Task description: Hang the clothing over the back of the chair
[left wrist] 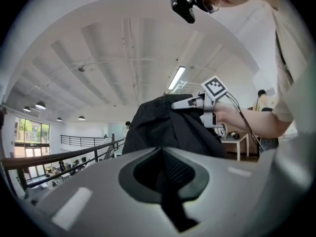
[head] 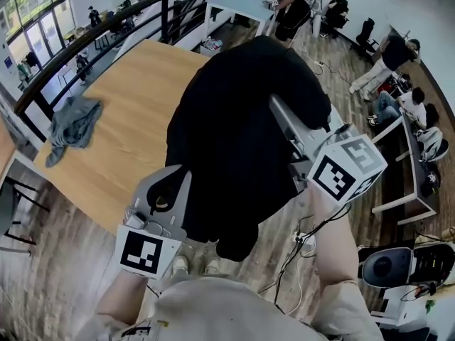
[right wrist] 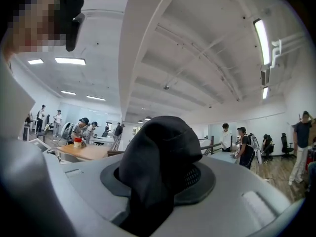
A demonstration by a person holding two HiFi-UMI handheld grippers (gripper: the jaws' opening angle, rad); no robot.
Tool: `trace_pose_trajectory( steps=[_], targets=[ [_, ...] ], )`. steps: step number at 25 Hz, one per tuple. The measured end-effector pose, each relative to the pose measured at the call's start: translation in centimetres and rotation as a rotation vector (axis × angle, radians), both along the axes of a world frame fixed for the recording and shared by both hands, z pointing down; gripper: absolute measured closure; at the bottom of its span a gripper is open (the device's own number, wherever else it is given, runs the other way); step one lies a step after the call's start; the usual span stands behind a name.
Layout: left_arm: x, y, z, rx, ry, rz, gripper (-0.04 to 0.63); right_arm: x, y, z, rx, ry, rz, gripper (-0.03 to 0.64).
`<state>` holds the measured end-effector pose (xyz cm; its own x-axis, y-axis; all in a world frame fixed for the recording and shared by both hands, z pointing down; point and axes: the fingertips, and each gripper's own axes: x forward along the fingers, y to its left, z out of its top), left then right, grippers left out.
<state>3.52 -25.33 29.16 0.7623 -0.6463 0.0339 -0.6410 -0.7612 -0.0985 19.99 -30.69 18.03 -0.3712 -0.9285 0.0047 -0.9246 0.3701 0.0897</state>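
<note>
A: Black garment [head: 242, 126] hangs bunched in the air over the wood table [head: 135, 112], one edge in each gripper. Left gripper [head: 179, 176] pinches a thin fold. Right gripper [head: 277, 109] is clamped on a fat wad.
B: Risk?
A: Left bite looks thin imo. A hard tug could pull it free and drop that side. Also no chair in any view.
B: Views differ?
A: Head view alone shows the grey cloth [head: 75, 126] on the table. Gripper views alone show fabric btwn the jaws.

Bright daylight from windows [head: 28, 16], ceiling strip lights [right wrist: 261, 41], strong fisheye edges, soft near foreground.
</note>
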Motion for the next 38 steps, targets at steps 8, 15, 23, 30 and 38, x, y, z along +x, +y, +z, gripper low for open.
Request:
trace_pose_trajectory(
  steps=[8, 15, 23, 30, 38],
  targets=[
    [4.2, -3.0, 2.4, -0.055, -0.025, 0.020, 0.595, 8.0, -7.6, 5.3, -0.088, -0.038, 0.114, 0.442],
    [7.6, -7.0, 6.0, -0.121, -0.057, 0.020, 0.595, 12.7, -14.8, 11.0, -0.182, 0.019, 0.169, 0.434],
    [9.1, -9.7, 9.0, -0.158, -0.074, 0.030, 0.595, 13.8, -20.6, 17.2, -0.288, 0.124, 0.223, 0.413],
    [9.0, -11.4, 11.3, -0.193, -0.088, 0.033, 0.595, 14.5, -22.8, 21.4, -0.377, 0.133, 0.235, 0.367],
    [9.0, -12.6, 13.0, -0.204, -0.110, 0.054, 0.595, 15.0, -23.9, 23.0, -0.416, 0.133, 0.276, 0.229]
  ],
)
